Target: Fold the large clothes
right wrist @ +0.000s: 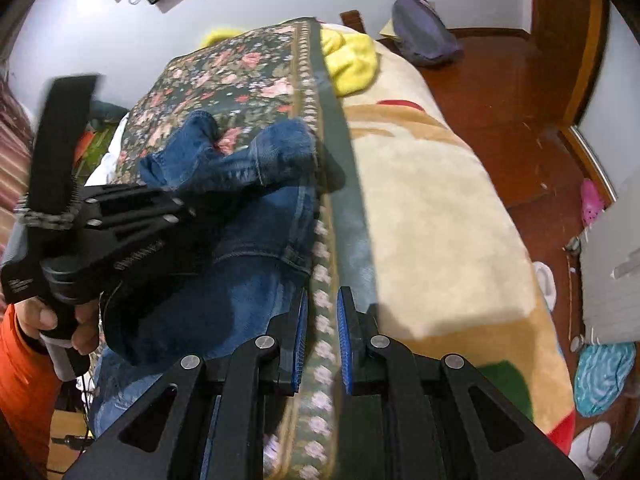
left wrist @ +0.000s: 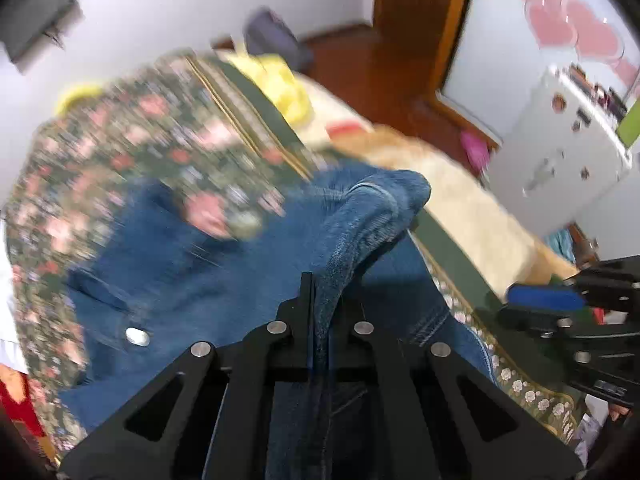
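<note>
Mid-fold: left gripper (left wrist: pixel 326 304) fingers pinch a lifted leg of the jeans (right wrist: pixel 256 200), which lie on the floral blanket (right wrist: pixel 224 68) on the bed. Right gripper (right wrist: pixel 322 344) fingers narrowly apart, holding nothing. Next, probably: carry leg across, lay flat.

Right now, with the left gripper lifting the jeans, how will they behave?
The jeans likely flop: denim droops in folds from the left gripper. Probably heavy for cloth, thick seams. Unlikely to slip; the floral blanket looks grippy.
</note>
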### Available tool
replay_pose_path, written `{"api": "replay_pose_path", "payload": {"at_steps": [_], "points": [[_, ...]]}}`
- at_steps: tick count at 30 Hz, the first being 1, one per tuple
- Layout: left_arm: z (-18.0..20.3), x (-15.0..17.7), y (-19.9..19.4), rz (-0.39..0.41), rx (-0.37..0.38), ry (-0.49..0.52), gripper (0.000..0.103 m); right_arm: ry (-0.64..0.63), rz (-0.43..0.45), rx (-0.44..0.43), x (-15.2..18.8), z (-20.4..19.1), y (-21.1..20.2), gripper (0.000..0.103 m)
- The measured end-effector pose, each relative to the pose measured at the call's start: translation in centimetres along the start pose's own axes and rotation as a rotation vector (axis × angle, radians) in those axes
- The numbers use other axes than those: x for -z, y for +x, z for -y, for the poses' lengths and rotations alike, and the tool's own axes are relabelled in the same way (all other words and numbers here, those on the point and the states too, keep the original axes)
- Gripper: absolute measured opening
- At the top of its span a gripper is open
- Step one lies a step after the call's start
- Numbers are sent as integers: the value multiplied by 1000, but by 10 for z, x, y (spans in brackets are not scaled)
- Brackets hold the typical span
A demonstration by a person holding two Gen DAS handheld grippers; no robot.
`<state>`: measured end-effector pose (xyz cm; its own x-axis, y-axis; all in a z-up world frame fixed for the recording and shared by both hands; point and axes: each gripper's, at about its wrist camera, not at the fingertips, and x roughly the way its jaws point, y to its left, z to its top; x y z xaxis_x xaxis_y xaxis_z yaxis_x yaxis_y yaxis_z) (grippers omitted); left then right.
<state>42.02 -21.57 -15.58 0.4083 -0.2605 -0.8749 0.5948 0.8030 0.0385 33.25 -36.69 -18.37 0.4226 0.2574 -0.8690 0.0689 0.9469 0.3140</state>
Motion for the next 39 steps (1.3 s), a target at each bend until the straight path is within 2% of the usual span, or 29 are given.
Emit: {"api": "replay_pose_path", "payload": {"at_steps": [4, 8, 11, 15, 17, 18, 19, 20, 21, 22, 24, 28, 33, 36, 37, 38, 39], "points": [[-35, 12, -63, 147, -33, -55, 4, -40, 10, -7, -10, -19, 4, 10], [-78, 40, -92, 188, -90, -113, 4, -121, -15, 17, -15, -44, 24, 10], [-111, 79, -92, 153, -131, -171, 4, -188, -55, 91, -10, -55, 48, 10], [-152, 142, -72, 70, -160, -278, 5, -289, -30, 171, 5, -62, 52, 10], [-168, 173, -61, 30, -134, -345, 14, -307, -45, 204, 8, -61, 55, 14], [-176, 191, -54, 10, -96, -386, 16, -301, -47, 213, 9, -59, 56, 22], [-180, 206, -45, -11, -73, -417, 18, -288, -42, 230, 9, -57, 56, 42], [-182, 217, -40, -26, -71, -429, 18, -265, -30, 280, 9, -52, 55, 58], [-181, 228, -33, -44, -73, -438, 21, -245, -18, 341, 9, -49, 54, 87], [-182, 241, -26, -62, -60, -452, 28, -232, -2, 368, 10, -45, 50, 94], [-182, 254, -20, -67, -39, -478, 33, -205, -11, 326, 9, -39, 50, 94], [-192, 259, -23, -44, -43, -523, 50, -84, -45, 251, 7, -24, 47, 94], [-215, 247, -22, -16, 59, -651, 51, 32, -65, 102, 7, -21, 41, 94], [-219, 238, -12, -40, 44, -694, 51, 52, -68, 55, 7, -29, 42, 94], [-221, 234, -11, -34, 20, -697, 42, 54, -69, 50, 6, -32, 43, 94], [-221, 230, -12, -32, -13, -686, 26, 54, -68, 43, 5, -35, 44, 94], [-221, 225, -14, -28, -49, -669, 22, 55, -66, 37, 6, -37, 44, 94]]}}
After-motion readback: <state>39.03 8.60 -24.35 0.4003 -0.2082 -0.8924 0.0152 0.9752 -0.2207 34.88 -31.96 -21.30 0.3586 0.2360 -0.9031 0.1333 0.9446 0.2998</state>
